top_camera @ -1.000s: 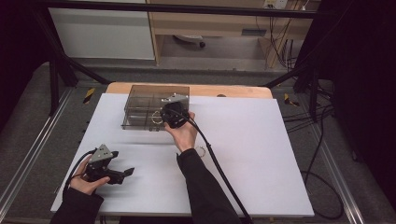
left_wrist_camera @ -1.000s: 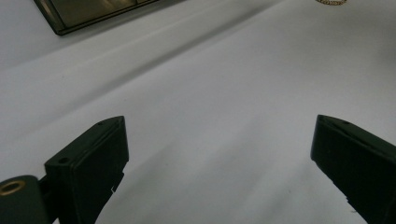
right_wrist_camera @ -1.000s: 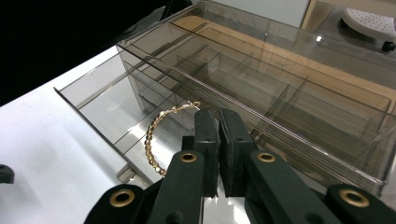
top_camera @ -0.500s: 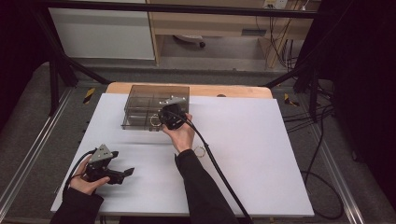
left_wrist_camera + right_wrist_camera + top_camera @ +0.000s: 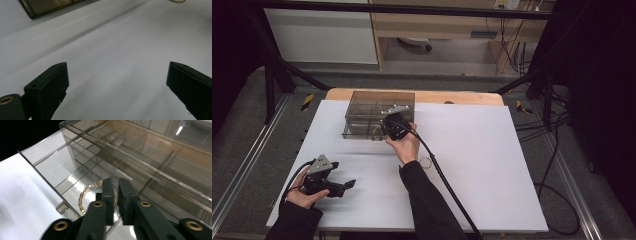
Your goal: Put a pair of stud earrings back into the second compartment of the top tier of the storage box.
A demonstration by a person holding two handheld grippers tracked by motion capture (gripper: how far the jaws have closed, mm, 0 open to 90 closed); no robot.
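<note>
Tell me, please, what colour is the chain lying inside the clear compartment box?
Gold. The chain shows best in the right gripper view, just beside the right tongs.

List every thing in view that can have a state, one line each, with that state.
Left claw: open, jaws wide apart, low over the bare white table.
Right claw: jaws nearly closed on the gold bracelet, inside the organizer.
Clear organizer box: open-topped, upright at the table's far edge.
Gold bracelet: draped in a front compartment.
Ring: lying flat on the table, untouched.

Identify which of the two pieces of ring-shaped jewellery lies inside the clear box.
The gold chain bracelet, in a front compartment of the clear box beside the right hand-held gripper. The other ring lies out on the white table.
</note>
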